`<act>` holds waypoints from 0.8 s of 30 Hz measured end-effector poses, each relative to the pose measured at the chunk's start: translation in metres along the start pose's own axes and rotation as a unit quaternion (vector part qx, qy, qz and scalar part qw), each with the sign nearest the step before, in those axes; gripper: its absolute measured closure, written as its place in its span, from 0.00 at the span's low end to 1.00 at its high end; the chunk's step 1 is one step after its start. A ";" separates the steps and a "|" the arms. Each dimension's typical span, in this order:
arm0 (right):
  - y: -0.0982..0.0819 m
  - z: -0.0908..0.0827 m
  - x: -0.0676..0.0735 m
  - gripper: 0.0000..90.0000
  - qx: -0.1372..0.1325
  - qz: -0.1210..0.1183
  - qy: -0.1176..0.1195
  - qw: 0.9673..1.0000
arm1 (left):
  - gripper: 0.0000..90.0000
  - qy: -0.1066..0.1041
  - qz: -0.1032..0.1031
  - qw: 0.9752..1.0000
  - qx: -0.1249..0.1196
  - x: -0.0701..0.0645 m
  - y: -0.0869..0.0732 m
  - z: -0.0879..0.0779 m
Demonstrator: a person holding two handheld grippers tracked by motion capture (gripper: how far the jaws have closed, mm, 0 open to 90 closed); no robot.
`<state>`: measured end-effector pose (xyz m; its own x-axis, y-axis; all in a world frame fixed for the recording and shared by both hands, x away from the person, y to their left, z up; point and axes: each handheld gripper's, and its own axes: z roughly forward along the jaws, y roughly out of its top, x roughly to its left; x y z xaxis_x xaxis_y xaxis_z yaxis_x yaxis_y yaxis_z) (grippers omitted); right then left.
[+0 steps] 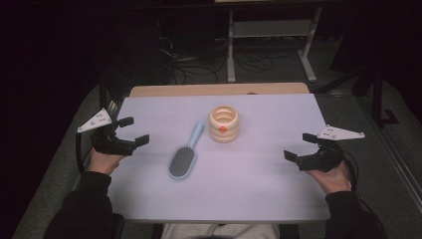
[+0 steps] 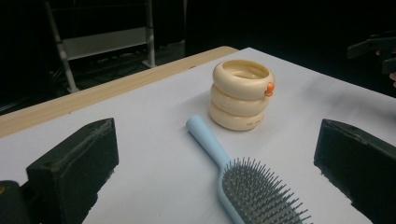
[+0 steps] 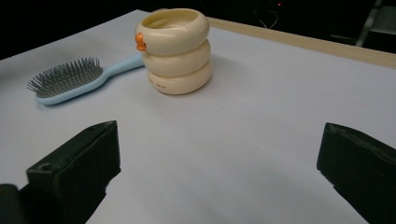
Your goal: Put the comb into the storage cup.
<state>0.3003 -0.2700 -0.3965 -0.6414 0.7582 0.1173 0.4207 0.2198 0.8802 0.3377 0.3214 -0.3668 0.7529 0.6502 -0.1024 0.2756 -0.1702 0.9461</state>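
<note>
1. Left gripper (image 1: 130,131) held at the left edge of the surface (image 1: 259,189), jaws spread wide apart, nothing between them.
2. Right gripper (image 1: 300,146) held at the right edge of the surface, jaws likewise wide apart and empty.
3. Hairbrush (image 1: 185,153) lying flat near the middle of the surface, a little left of centre, bristles facing up; light blue handle pointing far and slightly right, grey bristle head at the near end.
4. Cream cup (image 1: 223,123) standing upright just right of the handle's far tip, shaped like three stacked rings, open at the top, a small orange knob on its near side.
5. Handle tip near the cup's base but apart from it, seen with a narrow gap in the left gripper view (image 2: 198,125).
6. Both grippers well apart from the hairbrush and the cup, touching neither; left gripper nearer to the hairbrush.
7. Seen from the right gripper view, cup (image 3: 176,49) ahead and left of centre, hairbrush (image 3: 77,78) further left beyond it.
8. Pale lilac cover over the surface, a strip of bare wood (image 1: 219,89) showing along the far edge.
9. Dark floor with cables (image 1: 199,64) and a white frame (image 1: 271,30) beyond the far edge.
</note>
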 end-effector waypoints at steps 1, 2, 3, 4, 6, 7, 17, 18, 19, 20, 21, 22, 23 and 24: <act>0.000 0.000 0.000 0.00 0.000 0.000 0.000 1.000 | 0.00 -0.003 0.001 1.000 0.004 0.000 0.003 0.003; 0.000 0.000 0.000 0.00 0.000 0.000 0.000 1.000 | 0.00 -0.005 0.002 1.000 0.006 0.000 0.005 0.005; 0.000 0.000 0.000 0.00 0.000 0.000 0.000 1.000 | 0.00 -0.005 0.002 1.000 0.006 0.000 0.005 0.005; 0.000 0.000 0.000 0.00 0.000 0.000 0.000 1.000 | 0.00 -0.008 0.002 1.000 0.007 0.000 0.006 0.006; 0.000 0.000 0.000 0.00 0.000 0.000 0.000 1.000 | 0.00 -0.014 0.002 1.000 0.011 0.000 0.008 0.010; 0.000 0.000 0.000 0.00 0.001 -0.001 0.001 1.000 | 0.00 -0.018 0.001 1.000 0.015 0.001 0.009 0.013; 0.000 0.002 0.001 0.00 0.005 -0.002 0.001 1.000 | 0.00 -0.037 0.002 0.999 0.030 0.000 0.018 0.028; 0.000 0.002 0.001 0.00 0.005 -0.002 0.001 1.000 | 0.00 -0.039 0.003 0.999 0.033 0.000 0.019 0.030; 0.000 0.002 0.001 0.00 0.005 -0.003 0.002 1.000 | 0.00 -0.039 0.007 0.998 0.038 -0.001 0.020 0.033; -0.001 0.002 0.001 0.00 0.006 -0.002 0.002 1.000 | 0.00 -0.040 0.011 0.998 0.043 -0.002 0.021 0.035; -0.001 0.002 0.001 0.00 0.006 -0.003 0.003 1.000 | 0.00 -0.043 0.014 0.998 0.049 -0.003 0.023 0.039; -0.001 0.002 0.001 0.00 0.007 -0.003 0.003 1.000 | 0.00 -0.043 0.014 0.998 0.049 -0.003 0.023 0.039; -0.001 0.002 0.001 0.00 0.007 -0.003 0.003 1.000 | 0.00 -0.044 0.015 0.998 0.052 -0.003 0.024 0.041; -0.001 0.002 0.001 0.00 0.008 -0.004 0.003 1.000 | 0.00 -0.045 0.017 0.997 0.053 -0.003 0.025 0.043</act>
<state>0.3011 -0.2680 -0.3981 -0.6489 0.7524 0.1132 0.4251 0.2352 0.8740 0.3681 0.2829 -0.3562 0.8114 0.5754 -0.1030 0.3081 -0.2712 0.9119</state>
